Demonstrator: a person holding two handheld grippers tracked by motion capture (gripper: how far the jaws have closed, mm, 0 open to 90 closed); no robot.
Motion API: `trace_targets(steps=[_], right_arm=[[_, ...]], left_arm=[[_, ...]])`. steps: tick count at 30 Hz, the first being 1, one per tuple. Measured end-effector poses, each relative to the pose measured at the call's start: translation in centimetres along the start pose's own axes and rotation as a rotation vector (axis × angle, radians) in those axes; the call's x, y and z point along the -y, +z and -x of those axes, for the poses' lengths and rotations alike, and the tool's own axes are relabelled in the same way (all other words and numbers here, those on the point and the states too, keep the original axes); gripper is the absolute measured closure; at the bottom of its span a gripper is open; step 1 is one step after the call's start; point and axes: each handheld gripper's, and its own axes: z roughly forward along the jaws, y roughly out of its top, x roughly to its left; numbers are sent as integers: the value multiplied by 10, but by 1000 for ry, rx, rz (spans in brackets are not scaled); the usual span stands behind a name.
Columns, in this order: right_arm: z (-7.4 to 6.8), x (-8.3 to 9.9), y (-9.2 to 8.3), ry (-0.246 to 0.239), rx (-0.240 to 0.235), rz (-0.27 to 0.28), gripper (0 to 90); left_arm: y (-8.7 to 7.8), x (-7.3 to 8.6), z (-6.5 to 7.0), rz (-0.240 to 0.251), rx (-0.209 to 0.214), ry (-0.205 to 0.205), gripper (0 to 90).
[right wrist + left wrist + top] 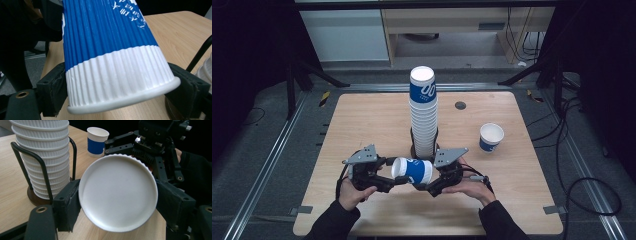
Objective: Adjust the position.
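A blue-and-white paper cup [413,170] lies on its side in the air just above the counter [362,120], caught between both sets of tongs near the front edge. The left tongs [396,182] clamp it across the wide end, one black pad on each side, as the left gripper view shows, where that end faces the camera as a plain white disc. The right tongs [424,187] grip it too, pads pressed against the ribbed white band just by the rolled rim [125,100].

White lettering runs along the blue ribbed sleeve in the right gripper view, too cropped and slanted to read.

Right behind the held cup rises a tall stack of cups [423,112], nested one inside another in a black wire holder [42,167] on a round wooden base. The top cup of the stack shows a blue band with a white logo, too small to make out.

Off to the right, well apart, a single cup [490,137] stands upright and looks empty. A small dark disc [460,105] sits in the counter near the far edge. The stack stands close behind both hands.
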Motion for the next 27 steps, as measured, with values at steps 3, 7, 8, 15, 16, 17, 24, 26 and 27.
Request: trace_targets(steps=[3, 7, 8, 15, 16, 17, 24, 26, 27], right_arm=[[1, 0, -2, 1, 2, -2, 143], [2, -1, -5, 1, 11, -2, 144], [3, -1, -7, -1, 14, -3, 144], [7, -3, -17, -29, 60, -26, 143], [7, -3, -18, -33, 67, -30, 143], [7, -3, -19, -41, 73, -42, 143], [4, 0, -9, -83, 69, -120, 141], [2, 2, -4, -97, 58, -144, 141], [1, 3, -1, -105, 53, -154, 140]], left_arm=[[-2, -1, -1, 3, -9, 2, 231], [-5, -2, -1, 4, -20, 10, 210], [-6, -2, -1, 1, -20, 14, 204], [-8, -1, -5, -75, -41, 36, 159], [-7, 0, -6, -86, -43, 37, 158], [-6, 1, -8, -103, -36, 36, 155], [9, 9, -7, -227, -36, 70, 135], [13, 10, -6, -255, -31, 84, 134], [15, 11, -5, -268, -29, 90, 134]])
